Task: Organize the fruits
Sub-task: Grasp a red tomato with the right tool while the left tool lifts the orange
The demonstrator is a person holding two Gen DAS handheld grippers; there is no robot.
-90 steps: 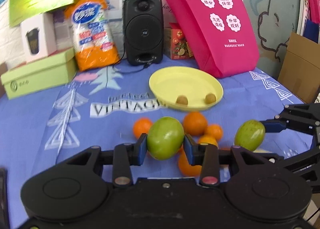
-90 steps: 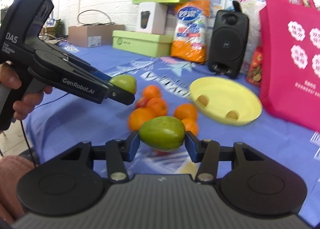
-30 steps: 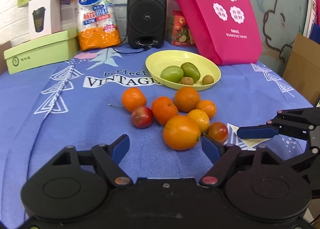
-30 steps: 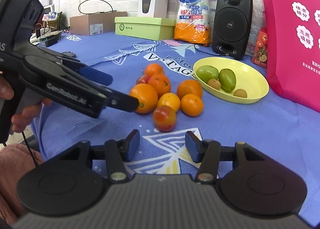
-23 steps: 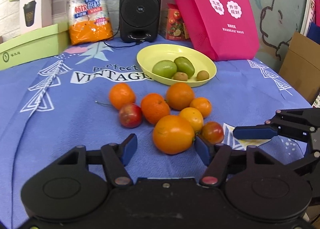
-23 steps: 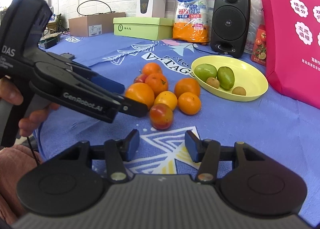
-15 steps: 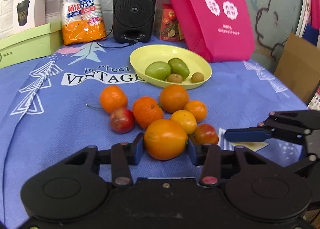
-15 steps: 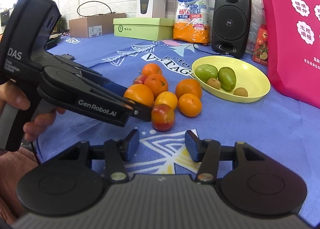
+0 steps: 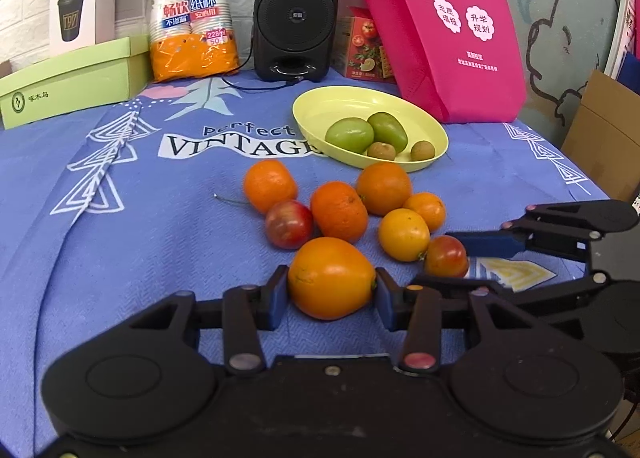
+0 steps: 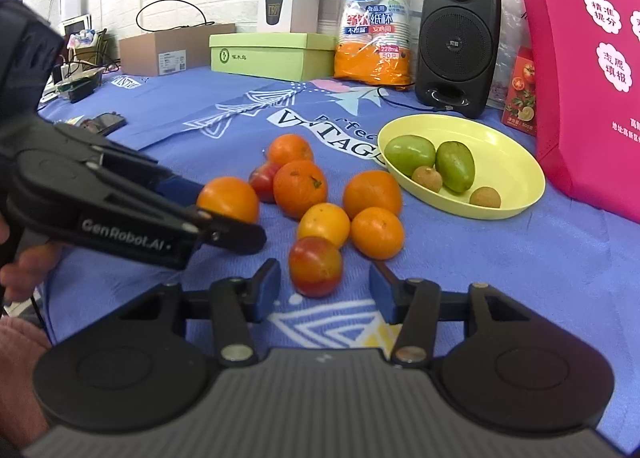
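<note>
Left wrist view: my left gripper (image 9: 331, 292) pinches the big orange (image 9: 330, 277) on the cloth (image 9: 120, 258), at the near edge of the fruit pile. My right gripper (image 10: 323, 288) stands spread around a red apple (image 10: 315, 266), pads apart from it; the yellow plate (image 10: 516, 162) beyond holds green fruit.

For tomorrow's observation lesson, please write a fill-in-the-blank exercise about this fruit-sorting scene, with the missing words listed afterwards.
1. The left claw is shut on a large ____ fruit.
2. The yellow plate holds two big ____ fruits and two small brown ones.
3. The right claw is ____, with a reddish fruit between its fingers.
4. Behind the plate stands a black ____.

Missing words: orange; green; open; speaker
</note>
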